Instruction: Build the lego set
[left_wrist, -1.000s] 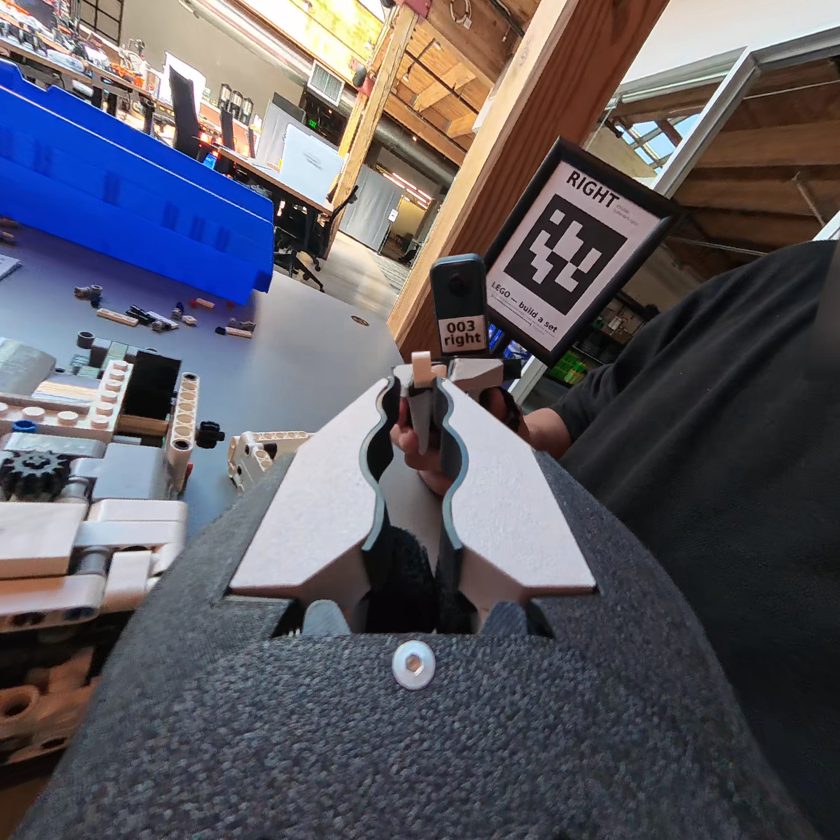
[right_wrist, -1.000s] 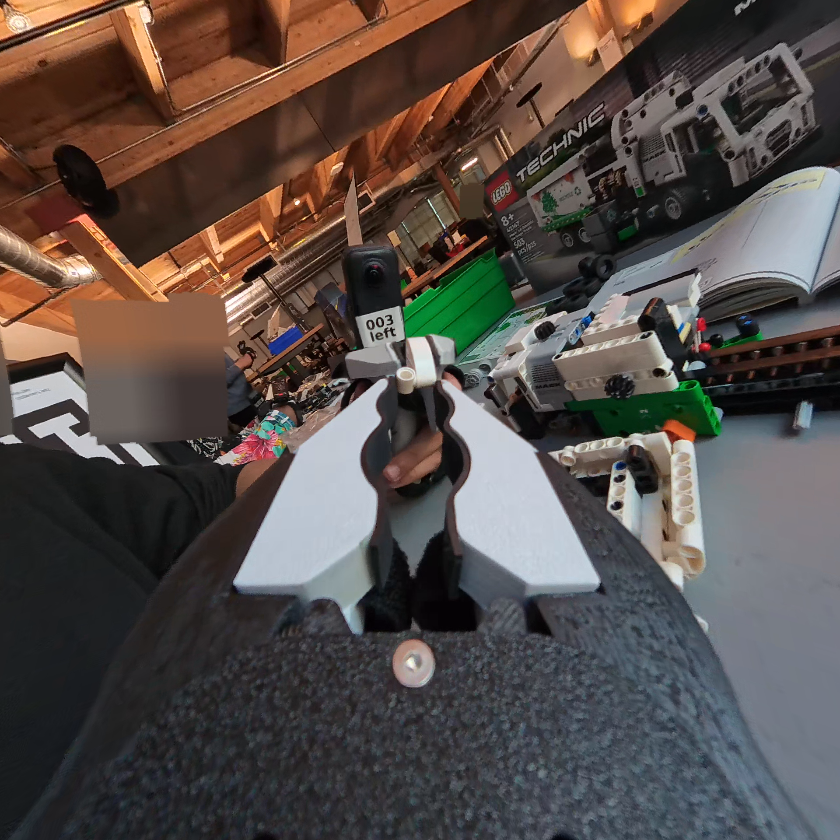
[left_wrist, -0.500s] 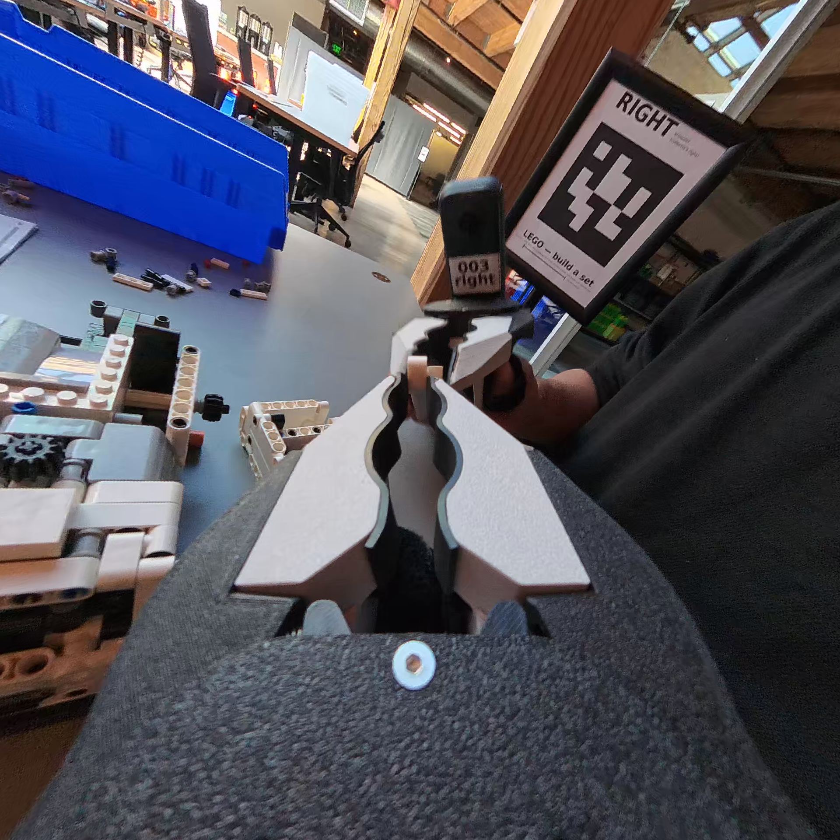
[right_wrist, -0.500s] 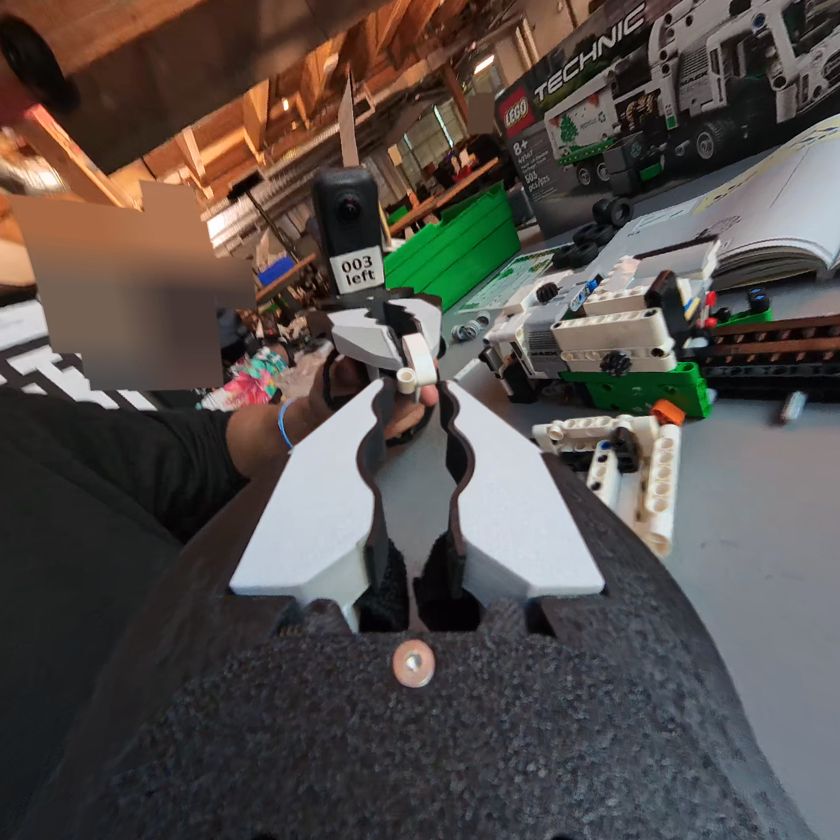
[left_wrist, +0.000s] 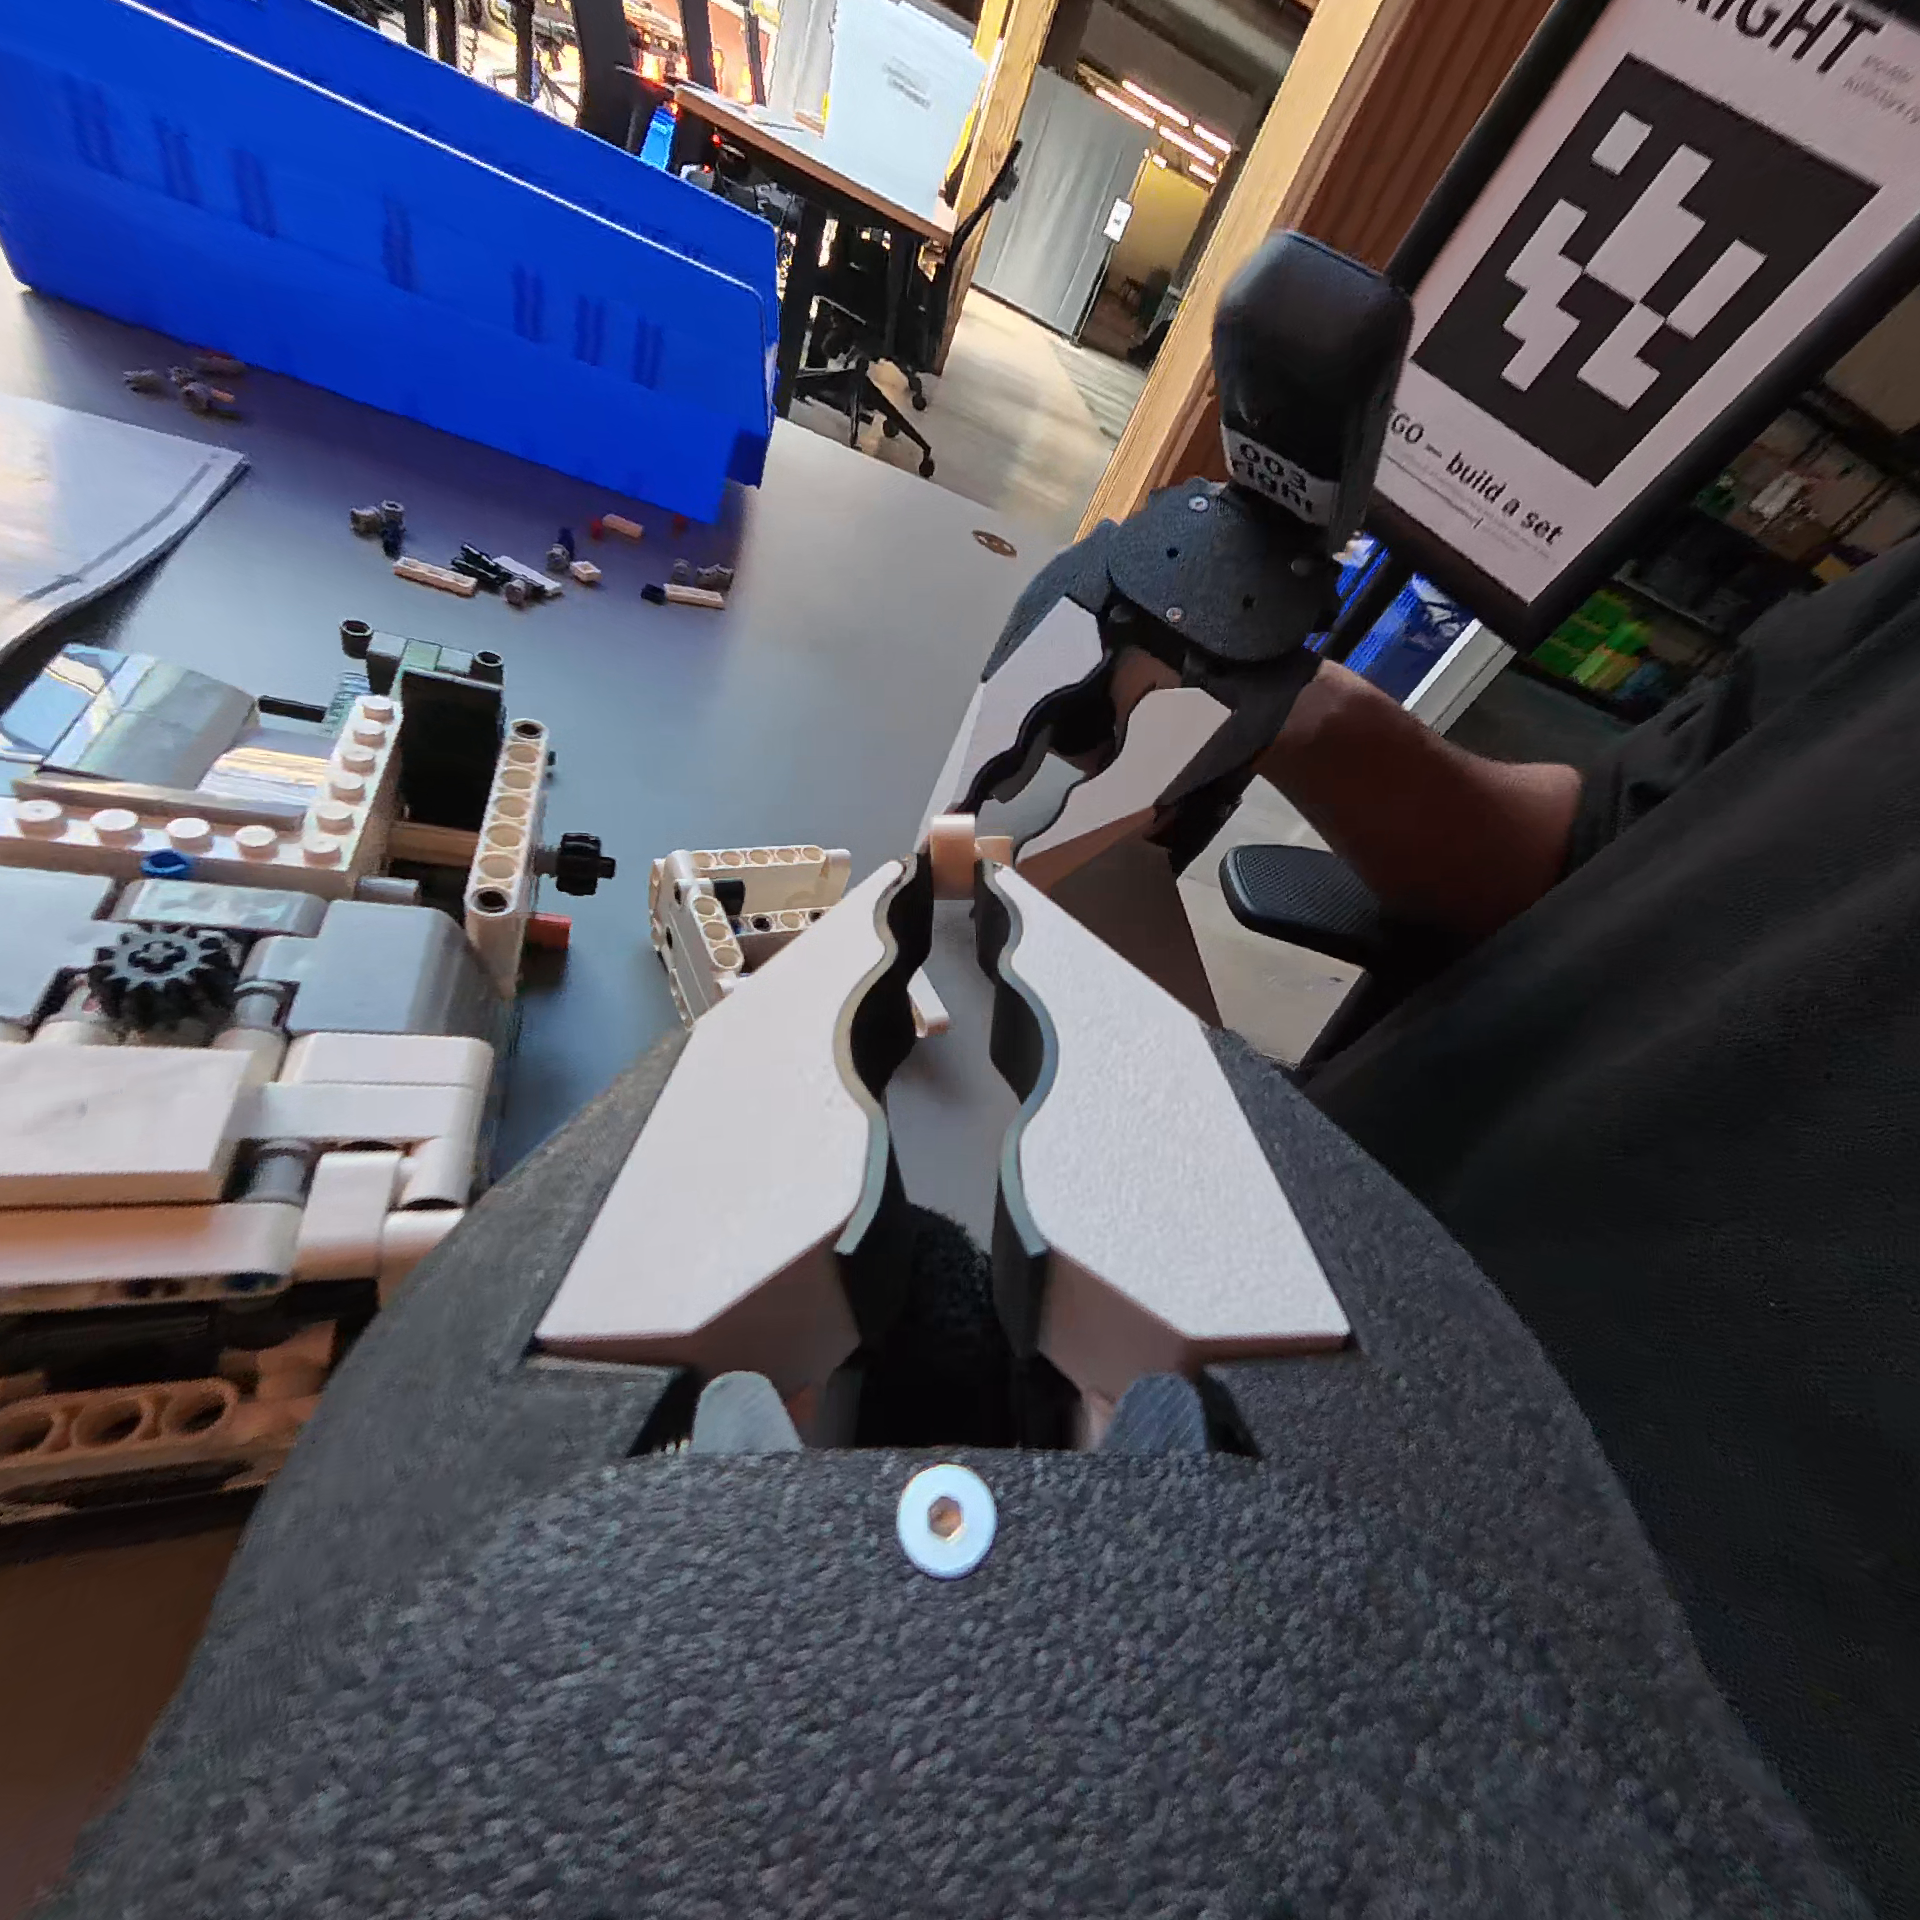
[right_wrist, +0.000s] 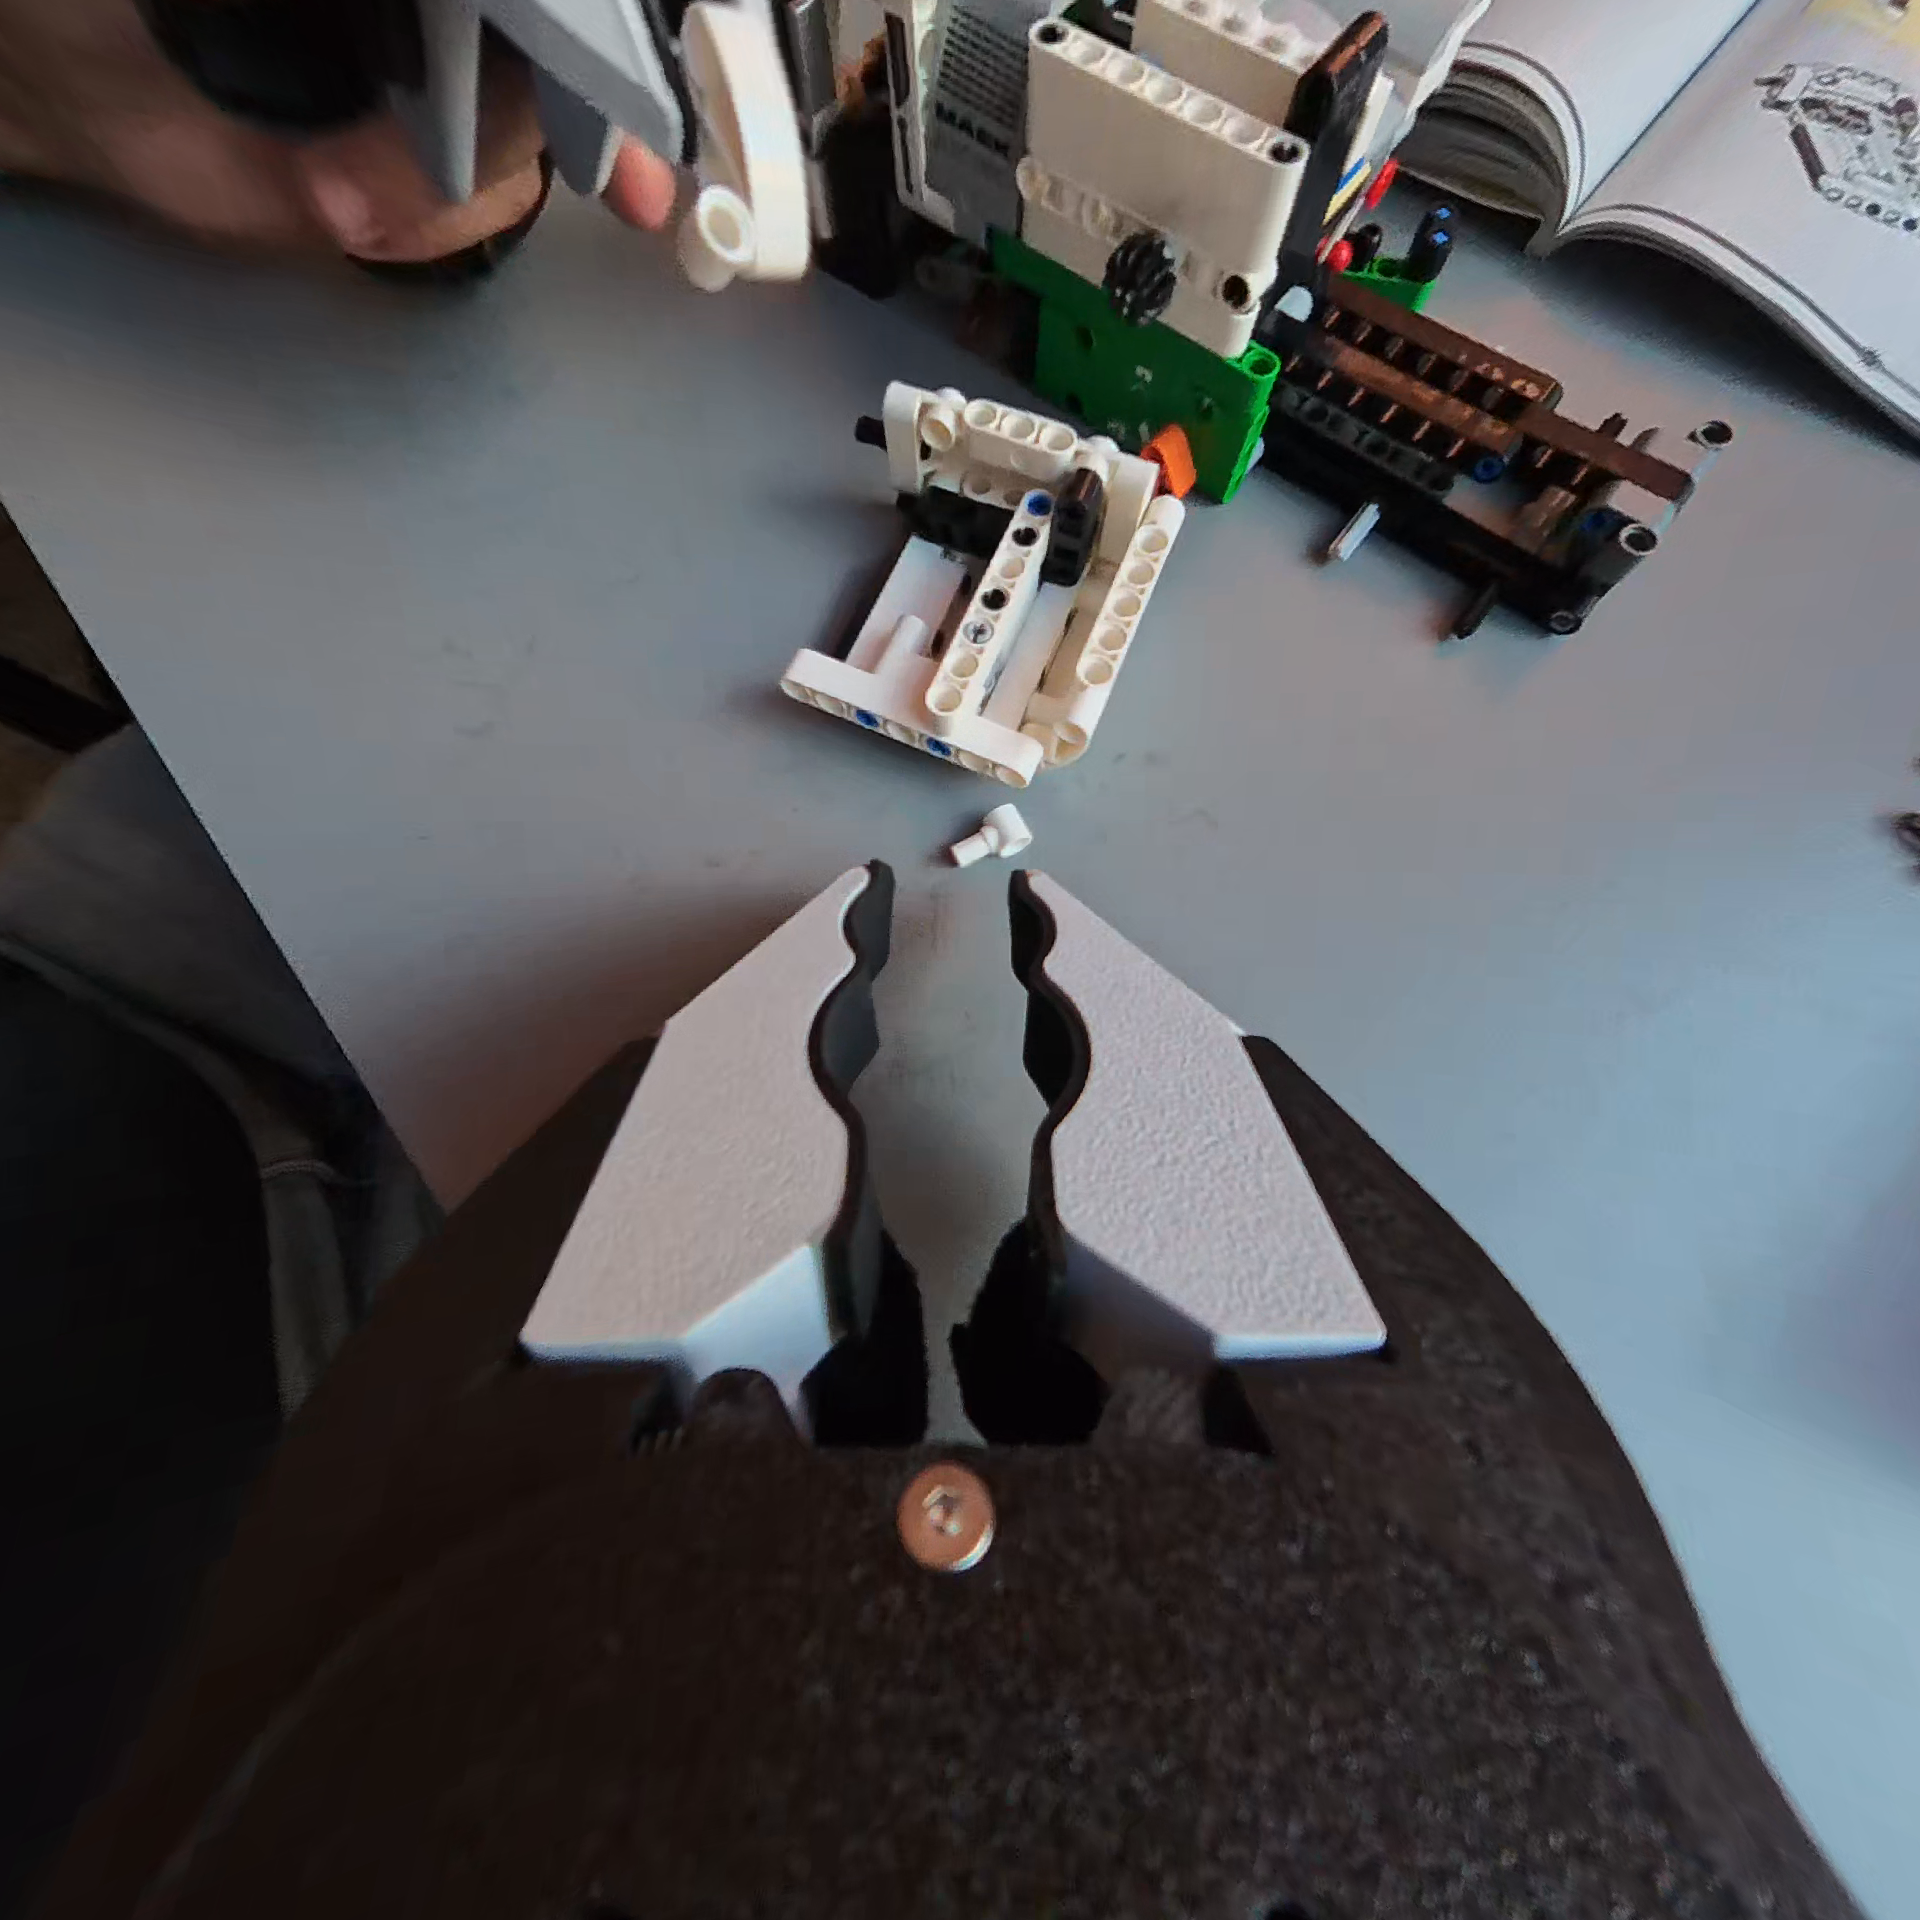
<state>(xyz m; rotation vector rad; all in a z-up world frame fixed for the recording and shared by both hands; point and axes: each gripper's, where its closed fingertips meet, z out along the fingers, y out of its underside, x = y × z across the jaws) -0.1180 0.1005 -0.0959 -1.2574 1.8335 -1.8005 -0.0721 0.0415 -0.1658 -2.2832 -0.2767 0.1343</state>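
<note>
My left gripper (left_wrist: 951, 868) is shut on a white curved Lego piece (left_wrist: 951, 840) and holds it above the table. In the right wrist view that piece (right_wrist: 743, 177) hangs at the top left. My right gripper (right_wrist: 951, 878) is open and empty and points down at the grey table (right_wrist: 468, 623). A small white pin (right_wrist: 987, 836) lies just beyond its tips. A small white beam assembly (right_wrist: 997, 603) lies farther on, in front of the white and green truck build (right_wrist: 1143, 208). In the left wrist view the right gripper (left_wrist: 1081, 769) hovers open just past my held piece.
A black chassis frame (right_wrist: 1455, 468) lies right of the truck, with an open instruction book (right_wrist: 1714, 156) behind it. A blue bin (left_wrist: 416, 260) and several loose small parts (left_wrist: 540, 571) sit at the far side. The table edge (right_wrist: 208, 810) runs along the left. The tips of one gripper are about 11 cm away from the tips of the other.
My right gripper opened, drew back from the white curved piece and tilted down to the table. The small white pin now shows in front of it. My left gripper still holds the piece.
</note>
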